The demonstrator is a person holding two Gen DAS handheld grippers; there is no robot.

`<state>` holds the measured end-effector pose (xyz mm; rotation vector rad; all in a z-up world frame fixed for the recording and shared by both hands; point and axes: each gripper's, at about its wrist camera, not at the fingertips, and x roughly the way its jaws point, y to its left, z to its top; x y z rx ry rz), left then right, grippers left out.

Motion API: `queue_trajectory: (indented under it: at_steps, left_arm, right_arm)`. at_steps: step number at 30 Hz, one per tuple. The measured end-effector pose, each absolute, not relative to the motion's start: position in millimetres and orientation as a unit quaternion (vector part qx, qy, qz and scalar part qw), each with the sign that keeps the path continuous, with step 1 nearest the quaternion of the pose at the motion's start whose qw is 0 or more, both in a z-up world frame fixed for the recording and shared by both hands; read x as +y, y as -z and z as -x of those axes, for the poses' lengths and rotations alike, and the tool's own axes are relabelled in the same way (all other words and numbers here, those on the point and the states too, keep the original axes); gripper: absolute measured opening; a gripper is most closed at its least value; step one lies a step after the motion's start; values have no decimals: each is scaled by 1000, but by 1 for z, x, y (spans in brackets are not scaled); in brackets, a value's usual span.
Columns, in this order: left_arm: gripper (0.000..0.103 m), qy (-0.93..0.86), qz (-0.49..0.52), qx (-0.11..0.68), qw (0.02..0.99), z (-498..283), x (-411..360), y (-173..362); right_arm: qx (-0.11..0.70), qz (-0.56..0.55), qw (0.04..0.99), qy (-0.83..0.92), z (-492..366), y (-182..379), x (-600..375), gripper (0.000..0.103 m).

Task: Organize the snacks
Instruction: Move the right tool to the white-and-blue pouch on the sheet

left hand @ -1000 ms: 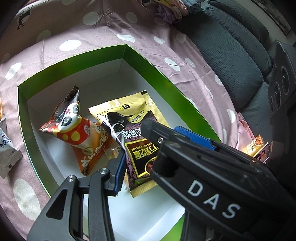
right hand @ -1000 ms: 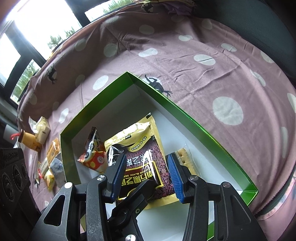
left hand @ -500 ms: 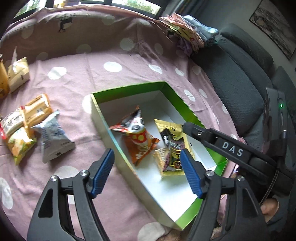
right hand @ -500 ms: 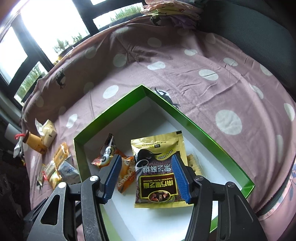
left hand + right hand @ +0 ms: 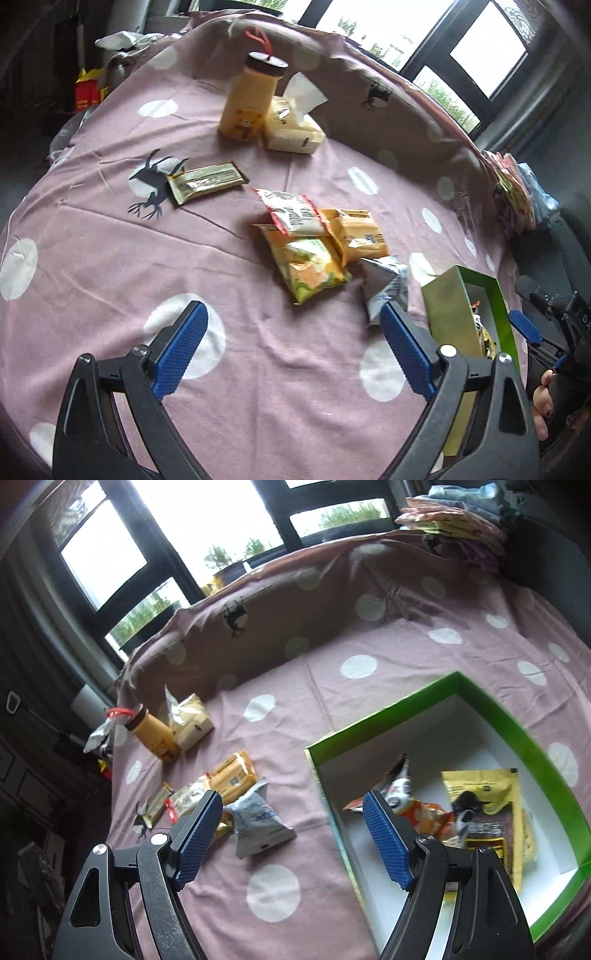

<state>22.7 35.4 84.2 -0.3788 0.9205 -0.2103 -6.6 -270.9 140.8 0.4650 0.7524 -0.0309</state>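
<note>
My left gripper (image 5: 291, 325) hangs over the spotted pink cloth, its jaws opening with nothing between them. Beyond it lie loose snacks: a yellow-green pack (image 5: 310, 269), an orange pack (image 5: 358, 236), a white-and-red pack (image 5: 291, 214), a silver pack (image 5: 388, 284) and a flat gold sachet (image 5: 207, 181). My right gripper (image 5: 293, 808) is also opening and empty, above the cloth between the silver pack (image 5: 258, 819) and the green box (image 5: 491, 705). Inside the box lie a panda-print pack (image 5: 402, 794) and a gold-and-purple pouch (image 5: 484, 812).
A yellow bottle (image 5: 251, 103) with a red loop and a tissue pack (image 5: 291, 129) stand at the far side of the cloth. Folded clothes (image 5: 454, 520) lie at the back right by a dark sofa. Windows run along the back.
Both grippers let go of the gold-and-purple pouch, which now lies in the box. They drew back, opened wide and swung left, the left one out over the loose snacks.
</note>
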Motion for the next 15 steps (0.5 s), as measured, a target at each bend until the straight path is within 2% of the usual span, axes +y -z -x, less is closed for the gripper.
queue_trajectory:
  at_steps: [8,15]
  left_arm:
    - [95,72,165,464,867,-34,38,-64]
    - [95,73,171,473,861,-36,42,-59]
  right_arm:
    - [441,-135,887,-3,-63,-88,-196,79]
    - [472,-84,878,20,-89,-54,-186,79]
